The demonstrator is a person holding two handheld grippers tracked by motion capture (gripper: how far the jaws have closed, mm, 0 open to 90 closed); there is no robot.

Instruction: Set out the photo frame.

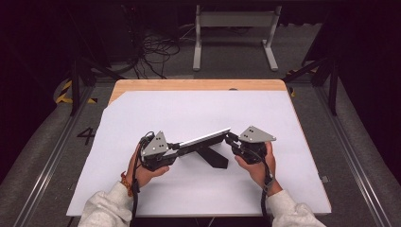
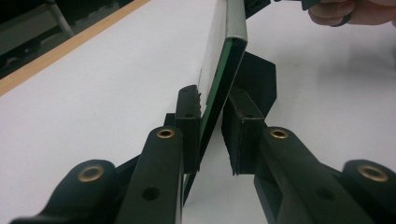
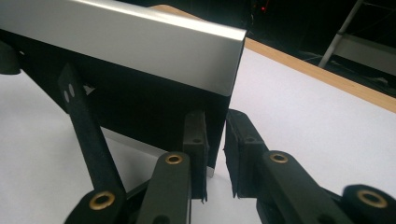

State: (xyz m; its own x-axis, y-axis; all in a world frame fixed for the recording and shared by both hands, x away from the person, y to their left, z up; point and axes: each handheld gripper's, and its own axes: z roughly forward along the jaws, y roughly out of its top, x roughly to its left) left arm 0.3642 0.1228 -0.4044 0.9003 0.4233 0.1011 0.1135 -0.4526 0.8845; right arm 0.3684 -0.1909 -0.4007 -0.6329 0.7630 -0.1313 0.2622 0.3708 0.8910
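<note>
2 tongs (image 1: 176,147) (image 1: 230,138) level, facing inward

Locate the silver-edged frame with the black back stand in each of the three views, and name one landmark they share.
High view: the frame sits mid-table, spanning between the left gripper and the right gripper.
Left gripper view: seen edge-on, top centre, running down between the jaws.
Right gripper view: upper left, its silver edge above the black back.
Shared landmark: the wooden table edge beyond the white sheet.
</note>
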